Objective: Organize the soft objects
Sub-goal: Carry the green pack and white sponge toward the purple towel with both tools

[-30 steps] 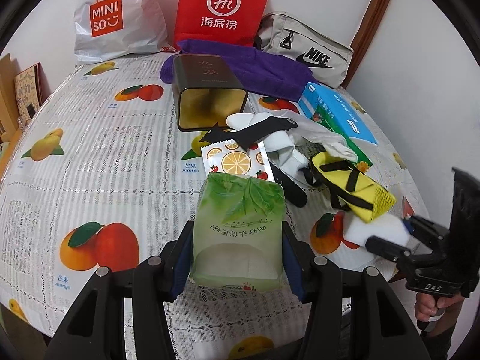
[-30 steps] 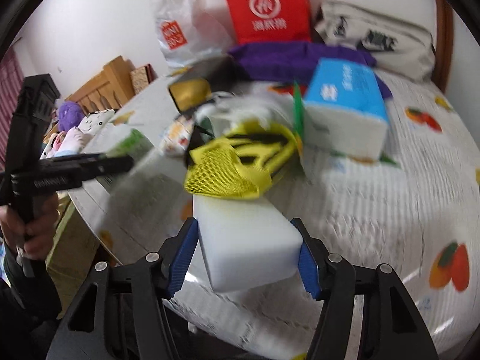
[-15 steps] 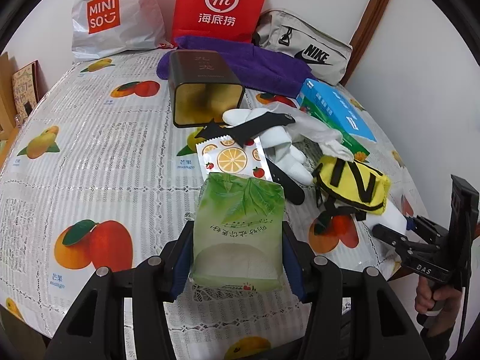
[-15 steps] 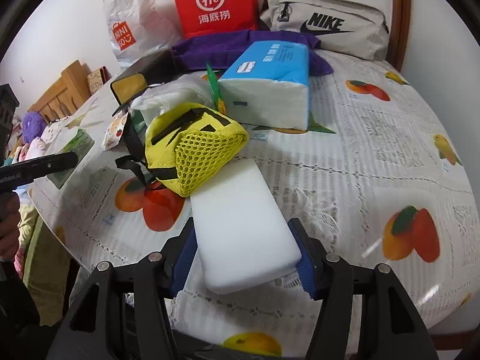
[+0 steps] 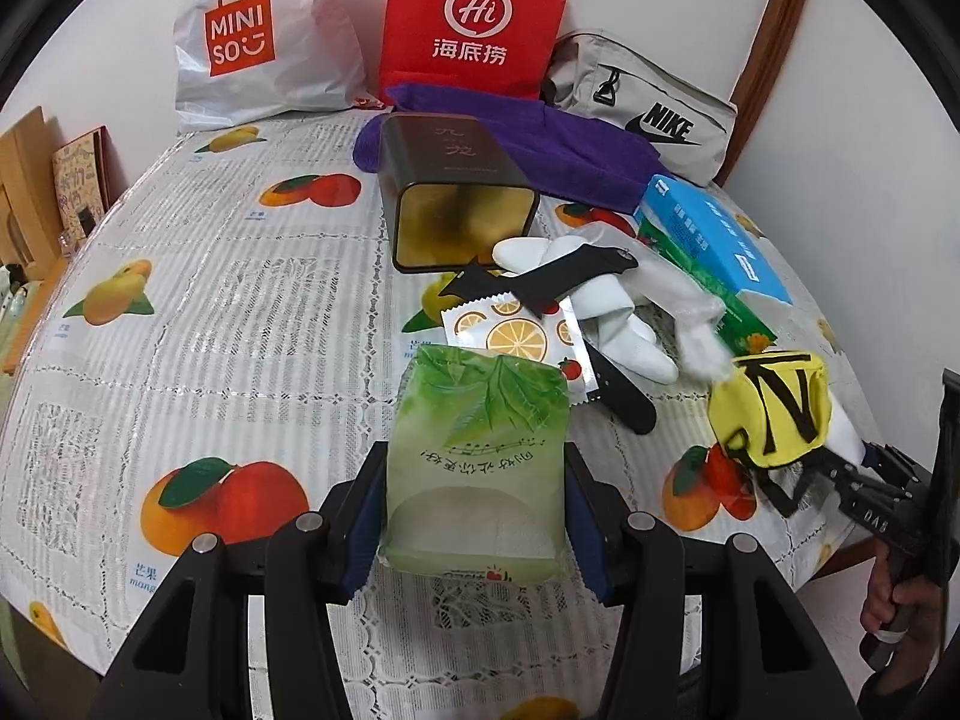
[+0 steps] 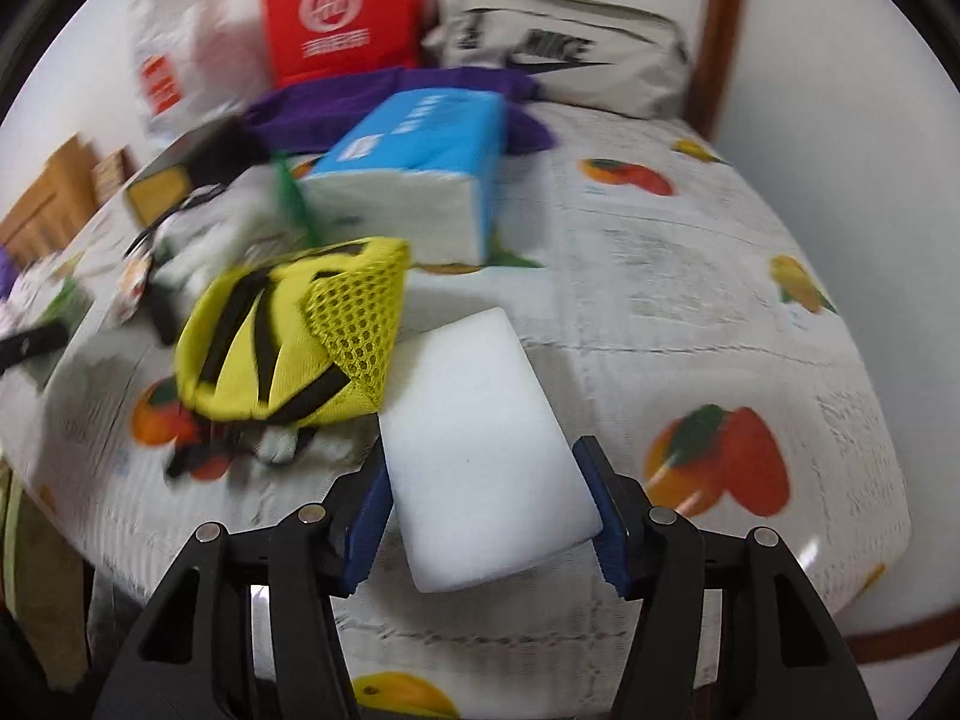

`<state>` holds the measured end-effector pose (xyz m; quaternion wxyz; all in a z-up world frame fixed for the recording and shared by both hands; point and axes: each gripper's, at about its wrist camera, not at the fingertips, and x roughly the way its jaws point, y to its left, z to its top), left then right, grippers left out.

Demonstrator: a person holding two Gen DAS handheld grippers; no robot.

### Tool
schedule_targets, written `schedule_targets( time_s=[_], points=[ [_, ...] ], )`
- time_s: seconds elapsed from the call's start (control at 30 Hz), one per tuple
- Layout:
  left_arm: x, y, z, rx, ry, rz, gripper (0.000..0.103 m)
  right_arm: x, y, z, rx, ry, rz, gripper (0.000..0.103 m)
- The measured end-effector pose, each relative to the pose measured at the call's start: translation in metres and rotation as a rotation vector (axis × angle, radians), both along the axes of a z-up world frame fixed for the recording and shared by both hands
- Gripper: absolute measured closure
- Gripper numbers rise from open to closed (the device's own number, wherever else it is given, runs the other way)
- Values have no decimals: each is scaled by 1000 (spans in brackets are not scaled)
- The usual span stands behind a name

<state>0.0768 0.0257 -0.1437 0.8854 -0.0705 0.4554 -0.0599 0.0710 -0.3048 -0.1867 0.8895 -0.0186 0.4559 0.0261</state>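
Left gripper (image 5: 474, 504) clamps the green tissue pack (image 5: 477, 468); right gripper's (image 6: 486, 504) jaws are closing on the white sponge block (image 6: 480, 444) beside the yellow mesh pouch (image 6: 294, 330).

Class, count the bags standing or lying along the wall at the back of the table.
3: the white Miniso bag on the left, the red bag in the middle, the grey Nike bag on the right. Others may be hidden.

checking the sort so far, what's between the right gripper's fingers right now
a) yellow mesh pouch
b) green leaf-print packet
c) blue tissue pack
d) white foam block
d: in the right wrist view the white foam block sits between the right gripper's blue pads, whose jaws are closing; the yellow mesh pouch lies beside it on the table.
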Motion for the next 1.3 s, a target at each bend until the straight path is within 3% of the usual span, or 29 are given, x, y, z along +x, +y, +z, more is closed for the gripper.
schedule_targets(
  time_s=[0.27, 0.33, 0.5, 0.7, 1.07, 1.3],
  points=[
    [10, -4, -4, 1, 21, -6, 52, 21, 32, 1, 111, -15, 109, 45],
    [11, -4, -2, 7, 18, -2, 52, 23, 40, -1, 92, -17, 127, 45],
    [17, 1, 3, -2, 10, 13, 52, 29, 18, -2, 68, -16, 19, 45],
    [28, 0, 8, -10, 19, 7, 52, 36, 6, -1, 92, -1, 10, 45],
    [55, 5, 40, -20, 2, 11, 52, 50, 20, 48, 142, -61, 129, 45],
    [82, 14, 62, -31, -20, 33, 52, 83, 22, 79, 139, -104, 176, 45]
  ],
)
